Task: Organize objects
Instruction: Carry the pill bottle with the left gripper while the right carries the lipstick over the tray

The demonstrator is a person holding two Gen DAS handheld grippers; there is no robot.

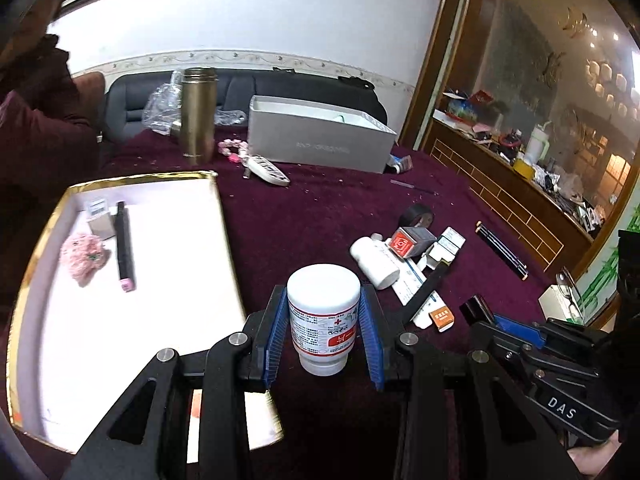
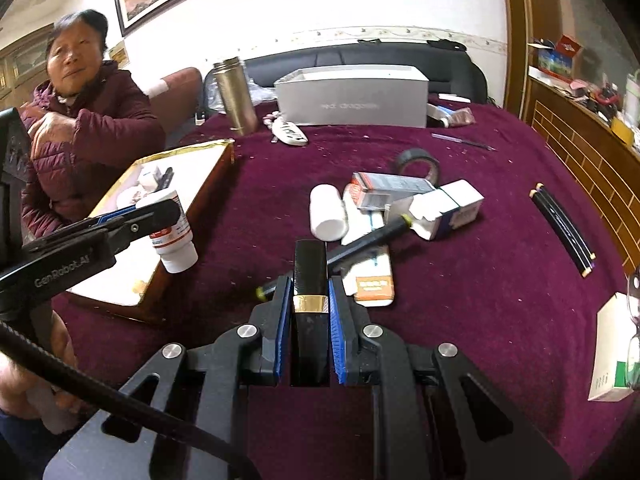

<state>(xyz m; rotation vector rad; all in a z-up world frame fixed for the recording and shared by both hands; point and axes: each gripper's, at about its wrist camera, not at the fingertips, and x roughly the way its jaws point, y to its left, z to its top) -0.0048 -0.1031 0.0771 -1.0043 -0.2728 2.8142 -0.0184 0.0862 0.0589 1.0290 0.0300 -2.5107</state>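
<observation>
My left gripper (image 1: 324,300) is shut on a white medicine bottle (image 1: 323,314) with a red and white label, held above the maroon cloth just right of the gold-rimmed tray (image 1: 218,208). The bottle also shows in the right wrist view (image 2: 174,236) beside the tray (image 2: 188,152). My right gripper (image 2: 309,284) is shut on a black lipstick tube (image 2: 309,276) with a gold band, held over the cloth. The tray holds a pink fuzzy item (image 1: 82,258), a black pen-like stick (image 1: 122,246) and a small box (image 1: 98,216).
A pile of a white bottle (image 2: 328,210), small boxes (image 2: 448,204), a black pen (image 2: 372,242) and tape roll (image 2: 418,164) lies mid-table. A grey open box (image 2: 352,98) and brass flask (image 2: 236,96) stand at the back. A person (image 2: 80,112) sits at the left.
</observation>
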